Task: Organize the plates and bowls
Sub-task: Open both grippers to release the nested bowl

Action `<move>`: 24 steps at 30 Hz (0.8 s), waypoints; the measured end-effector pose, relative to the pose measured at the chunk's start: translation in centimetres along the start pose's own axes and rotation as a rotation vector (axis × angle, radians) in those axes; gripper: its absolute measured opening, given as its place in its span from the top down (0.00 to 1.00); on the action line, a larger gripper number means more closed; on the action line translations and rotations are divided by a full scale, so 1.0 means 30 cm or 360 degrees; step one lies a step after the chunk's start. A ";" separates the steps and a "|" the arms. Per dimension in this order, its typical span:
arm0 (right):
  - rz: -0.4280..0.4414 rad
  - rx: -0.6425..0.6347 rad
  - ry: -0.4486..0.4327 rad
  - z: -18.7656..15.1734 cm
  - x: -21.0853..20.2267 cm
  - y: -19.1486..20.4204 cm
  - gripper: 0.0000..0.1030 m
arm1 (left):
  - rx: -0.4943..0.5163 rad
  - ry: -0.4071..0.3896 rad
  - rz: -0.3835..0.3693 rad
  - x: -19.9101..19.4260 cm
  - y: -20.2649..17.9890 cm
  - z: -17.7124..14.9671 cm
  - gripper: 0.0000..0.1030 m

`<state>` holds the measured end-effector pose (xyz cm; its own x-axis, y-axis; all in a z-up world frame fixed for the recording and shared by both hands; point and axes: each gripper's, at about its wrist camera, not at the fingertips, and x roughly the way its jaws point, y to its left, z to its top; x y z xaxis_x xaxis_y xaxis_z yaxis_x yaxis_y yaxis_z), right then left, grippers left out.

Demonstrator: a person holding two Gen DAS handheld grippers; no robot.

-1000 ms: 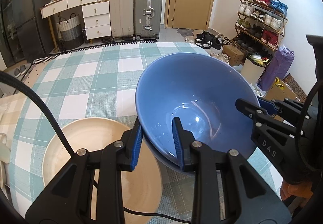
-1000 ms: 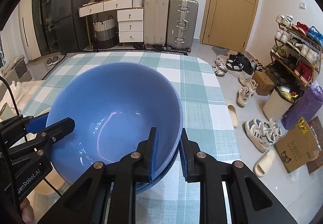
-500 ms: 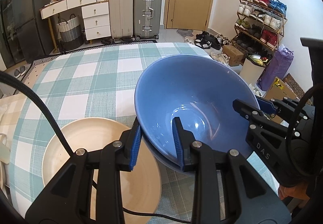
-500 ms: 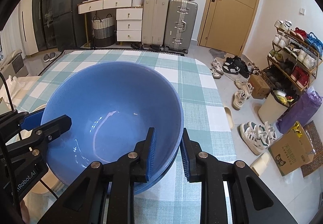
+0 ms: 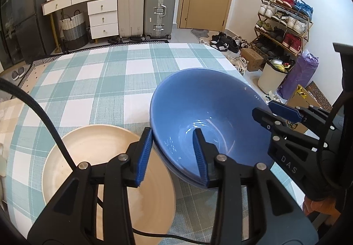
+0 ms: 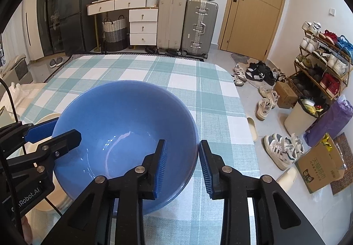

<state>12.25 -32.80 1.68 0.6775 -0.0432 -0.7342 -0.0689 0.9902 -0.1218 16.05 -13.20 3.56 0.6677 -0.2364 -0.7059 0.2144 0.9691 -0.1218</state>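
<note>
My left gripper (image 5: 173, 153) and right gripper (image 6: 182, 162) have just been opening, each straddling an opposite rim of the blue bowl (image 5: 207, 121), pads now clear of it. The bowl sits nested in another blue bowl (image 5: 187, 179) on the counter (image 5: 92, 81), so stacking looks done. The cream plate (image 5: 106, 167) just left of my left gripper remains.

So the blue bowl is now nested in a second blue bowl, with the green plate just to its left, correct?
Not quite: the plate is cream, not green, as the left wrist view shows. The blue bowl does sit nested in a second blue bowl, with the plate to its left.
</note>
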 end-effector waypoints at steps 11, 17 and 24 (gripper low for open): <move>0.0103 0.0042 -0.0008 0.005 -0.003 -0.028 0.28 | -0.0058 0.0058 -0.0117 0.014 0.036 0.002 0.24; 0.0184 0.0147 -0.0008 0.007 0.000 -0.074 0.09 | -0.0114 0.0057 -0.0173 0.015 0.071 0.005 0.02; 0.0236 0.0200 -0.0011 -0.009 0.001 -0.106 0.05 | -0.0168 0.0067 -0.0169 0.035 0.110 0.016 0.02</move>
<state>12.30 -36.00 1.88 0.6716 0.1049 -0.7335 -0.0768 0.9945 0.0719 17.82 -10.28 2.76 0.6142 -0.3371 -0.7135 0.2049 0.9413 -0.2683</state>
